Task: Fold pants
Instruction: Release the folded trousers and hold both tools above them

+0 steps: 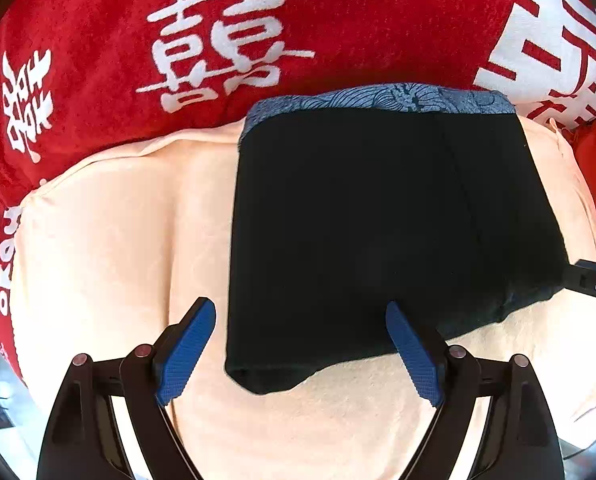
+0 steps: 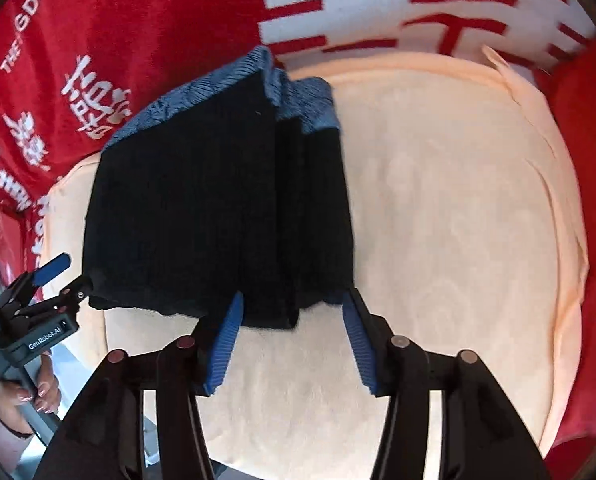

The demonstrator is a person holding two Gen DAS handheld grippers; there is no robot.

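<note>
the left wrist view looks forward and down between its own claw from close above the near edge of the pants. the right wrist view faces the same pants from close at their near right corner. both share the pants, peach pad and red cloth.

red blanket | edges cropped; waistband | motion-blurred

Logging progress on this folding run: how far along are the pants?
Done: the black pants lie on the peach towel with one side folded over the middle. In hand: nothing; the left claw and right claw are open at the hem. Left: probably further folds.
</note>
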